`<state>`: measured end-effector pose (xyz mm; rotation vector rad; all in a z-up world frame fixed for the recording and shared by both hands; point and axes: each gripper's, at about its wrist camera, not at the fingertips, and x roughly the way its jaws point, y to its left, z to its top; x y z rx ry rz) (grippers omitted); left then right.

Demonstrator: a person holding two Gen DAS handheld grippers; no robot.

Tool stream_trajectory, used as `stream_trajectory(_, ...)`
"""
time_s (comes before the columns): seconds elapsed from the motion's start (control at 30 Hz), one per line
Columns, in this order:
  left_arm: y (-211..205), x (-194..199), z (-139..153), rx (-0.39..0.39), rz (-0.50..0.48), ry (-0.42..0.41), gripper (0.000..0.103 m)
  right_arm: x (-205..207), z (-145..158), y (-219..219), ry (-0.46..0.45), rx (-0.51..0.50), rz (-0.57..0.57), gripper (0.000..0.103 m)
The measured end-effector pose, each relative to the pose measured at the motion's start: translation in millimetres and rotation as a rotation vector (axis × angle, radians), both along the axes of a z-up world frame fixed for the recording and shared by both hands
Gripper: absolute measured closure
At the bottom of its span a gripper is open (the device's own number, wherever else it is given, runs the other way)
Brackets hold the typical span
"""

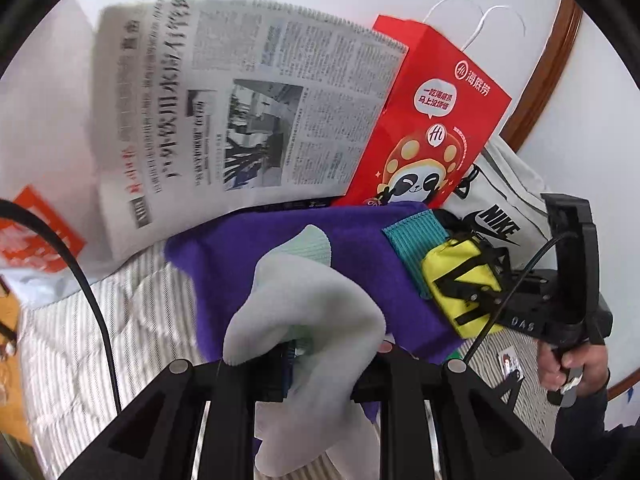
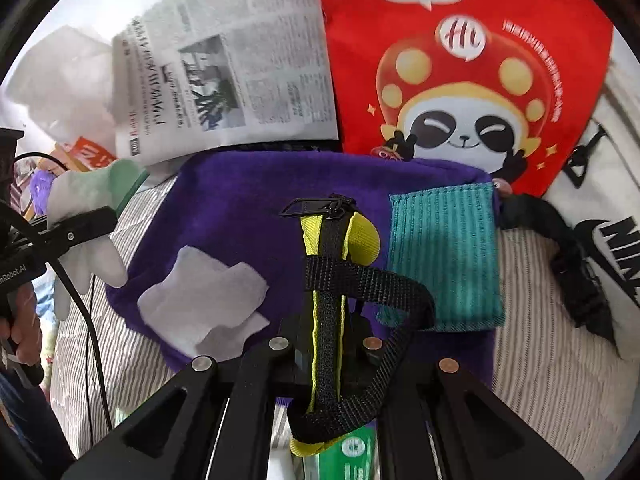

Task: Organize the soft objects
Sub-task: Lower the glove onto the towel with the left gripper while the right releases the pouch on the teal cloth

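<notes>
Over the striped quilted bed cover (image 2: 132, 344), a fuzzy purple cloth (image 2: 240, 216) is spread flat, with a ribbed teal cloth (image 2: 444, 256) on it. A limp pale grey sock (image 1: 316, 304) is pinched in the left tongs (image 1: 320, 364); it could slide out. A stiff yellow woven pouch (image 2: 326, 320) is clamped in the right tongs (image 2: 326, 350); its black webbing strap (image 2: 384, 292) could snag.

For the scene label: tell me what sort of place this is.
Probably a bedroom at home: striped quilted bedding underneath, strewn with a purple cloth, a newspaper and a red paper shopping bag.
</notes>
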<state>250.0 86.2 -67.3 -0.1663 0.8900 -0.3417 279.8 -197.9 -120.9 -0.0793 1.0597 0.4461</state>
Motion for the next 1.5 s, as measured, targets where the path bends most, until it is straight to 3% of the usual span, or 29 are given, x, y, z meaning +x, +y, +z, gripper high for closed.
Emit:
stream_trajectory(0.27, -8, 52, -40, -0.014, -0.01, 0.068, 0.084, 18, -31, 2, 0.098, 0.004, -0.012, 0.096)
stream_trajectory(0.5, -26, 75, -72, 0.127, -0.023, 0.103, 0.084, 22, -39, -2, 0.113, 0.016, -0.017, 0.095)
stream_trajectory(0.73, -32, 85, -80, 0.17, -0.018, 0.109, 0.084, 25, -41, -6, 0.117, 0.038, -0.018, 0.092)
stream_trajectory(0.87, -46, 89, -89, 0.232, -0.015, 0.121, 0.084, 21, -40, -12, 0.113, 0.041, -0.013, 0.091)
stream_trajectory(1.13, -66, 91, -90, 0.272, -0.048, 0.142, 0.07, 27, -43, -12, 0.108, 0.03, -0.015, 0.09)
stream_trajectory(1.2, -71, 91, -91, 0.27, -0.051, 0.148, 0.061, 25, -42, -12, 0.1, 0.018, -0.009, 0.085)
stream_trajectory(1.3, -76, 87, -93, 0.283, -0.054, 0.148, 0.045, 22, -40, -14, 0.079, -0.016, -0.009, 0.07)
stream_trajectory(1.43, -86, 79, -98, 0.306, -0.058, 0.149, 0.044, 16, -32, -17, 0.054, -0.037, -0.006, 0.053)
stream_trajectory(1.5, -86, 75, -97, 0.317, -0.049, 0.146, 0.037, 13, -27, -18, 0.039, -0.069, -0.014, 0.048)
